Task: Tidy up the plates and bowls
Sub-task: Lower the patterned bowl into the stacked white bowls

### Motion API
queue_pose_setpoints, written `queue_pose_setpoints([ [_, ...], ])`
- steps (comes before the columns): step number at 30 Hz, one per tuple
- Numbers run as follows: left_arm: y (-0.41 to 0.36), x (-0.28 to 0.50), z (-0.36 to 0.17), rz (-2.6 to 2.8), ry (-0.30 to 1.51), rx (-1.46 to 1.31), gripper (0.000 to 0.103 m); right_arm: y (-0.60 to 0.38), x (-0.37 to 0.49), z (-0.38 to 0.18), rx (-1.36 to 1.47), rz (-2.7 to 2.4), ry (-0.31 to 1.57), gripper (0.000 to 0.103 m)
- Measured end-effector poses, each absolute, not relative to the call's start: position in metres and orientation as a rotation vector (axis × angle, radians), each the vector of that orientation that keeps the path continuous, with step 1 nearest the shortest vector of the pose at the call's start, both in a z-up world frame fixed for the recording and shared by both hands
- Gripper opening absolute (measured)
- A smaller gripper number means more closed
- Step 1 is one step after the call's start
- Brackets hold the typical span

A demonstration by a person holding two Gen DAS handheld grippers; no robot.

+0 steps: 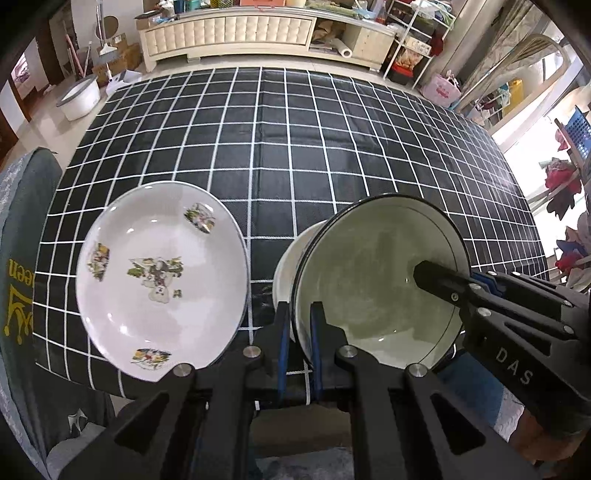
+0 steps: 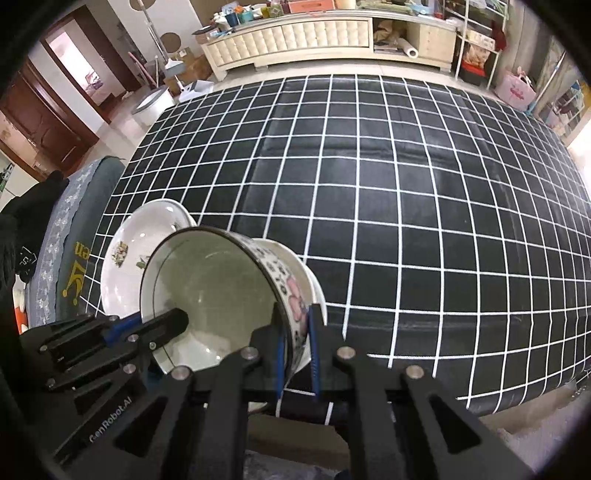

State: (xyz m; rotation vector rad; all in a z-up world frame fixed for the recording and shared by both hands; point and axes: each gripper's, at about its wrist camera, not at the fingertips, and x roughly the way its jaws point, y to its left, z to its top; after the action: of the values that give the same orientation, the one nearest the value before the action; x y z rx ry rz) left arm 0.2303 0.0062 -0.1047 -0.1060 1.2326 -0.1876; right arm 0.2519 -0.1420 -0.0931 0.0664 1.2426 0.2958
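Observation:
A bowl [image 1: 369, 280] with a dark rim, a pale inside and pink flowers on its outer band [image 2: 291, 291] hangs tilted over the near edge of the table. My left gripper [image 1: 299, 332] is shut on its rim on one side. It shows in the right wrist view as the left gripper [image 2: 155, 328], one finger inside the bowl. My right gripper [image 2: 298, 343] is shut on the opposite rim, and appears as the right gripper [image 1: 454, 284] in the left wrist view. A white plate [image 1: 162, 280] with flower decals lies on the cloth just left of the bowl, seen again as the plate [image 2: 125, 266].
A table under a black cloth with white grid lines [image 1: 295, 147] stretches away. At its left stands a chair back draped in grey fabric [image 1: 22, 258] with yellow lettering. A cream cabinet [image 1: 229, 33], a white basin [image 1: 79, 98] on the floor and cluttered shelves [image 1: 413, 44] lie beyond.

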Motion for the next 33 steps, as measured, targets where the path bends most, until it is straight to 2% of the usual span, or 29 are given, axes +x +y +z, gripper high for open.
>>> queue_pose_setpoints([
  [13,-0.005,0.243,-0.123,-0.199,1.257,-0.076,0.009,-0.145,0.259,-0.110,0.024,0.296,1.284,0.014],
  [33,-0.001,0.242,-0.122,-0.202,1.236,-0.077,0.011,-0.137,0.264,-0.110,-0.055,0.297,1.317,0.015],
])
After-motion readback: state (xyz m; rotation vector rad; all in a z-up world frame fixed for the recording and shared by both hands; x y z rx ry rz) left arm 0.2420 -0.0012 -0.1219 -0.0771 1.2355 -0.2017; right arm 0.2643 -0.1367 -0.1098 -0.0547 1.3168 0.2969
